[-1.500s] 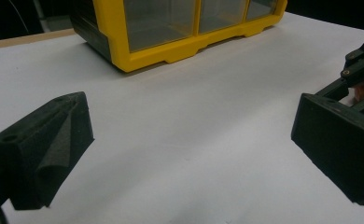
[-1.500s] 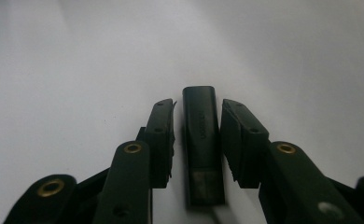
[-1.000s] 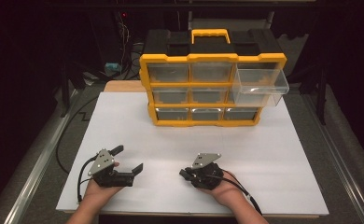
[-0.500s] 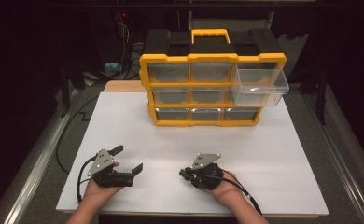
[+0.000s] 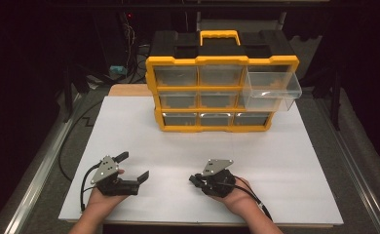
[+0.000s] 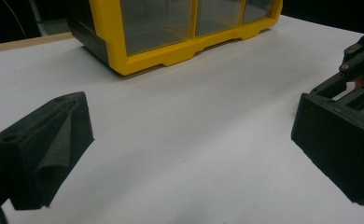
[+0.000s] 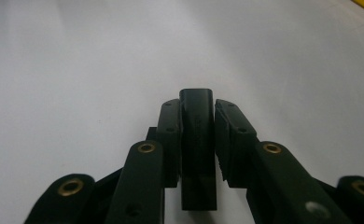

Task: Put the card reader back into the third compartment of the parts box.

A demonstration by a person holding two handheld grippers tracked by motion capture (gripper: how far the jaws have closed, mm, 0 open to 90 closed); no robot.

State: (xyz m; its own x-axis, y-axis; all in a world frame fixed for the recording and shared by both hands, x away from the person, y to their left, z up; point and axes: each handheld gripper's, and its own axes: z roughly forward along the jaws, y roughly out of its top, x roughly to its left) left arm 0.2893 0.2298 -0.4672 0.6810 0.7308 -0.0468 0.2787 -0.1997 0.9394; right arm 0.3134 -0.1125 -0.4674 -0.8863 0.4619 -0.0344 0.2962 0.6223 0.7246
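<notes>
A yellow and black drawer cabinet (image 5: 212, 92) stands at the back of the white board, and its front corner (image 6: 171, 28) rises ahead in the left gripper view. Its top right clear drawer (image 5: 271, 90) is pulled out. My left gripper (image 5: 133, 165) rests at the near left, open, with bare board between its jaws (image 6: 192, 154). My right gripper (image 5: 195, 179) lies at the near middle and points left. Its jaws (image 7: 197, 109) are shut on a small black oblong piece (image 7: 197, 158) that stands upright between the pads.
The white board (image 5: 295, 161) covers a table with metal rails (image 5: 37, 175) along both sides. A strip of wood (image 5: 129, 90) and cables (image 5: 129, 39) lie behind the cabinet's left side. The other gripper (image 6: 362, 60) looms at the right of the left gripper view.
</notes>
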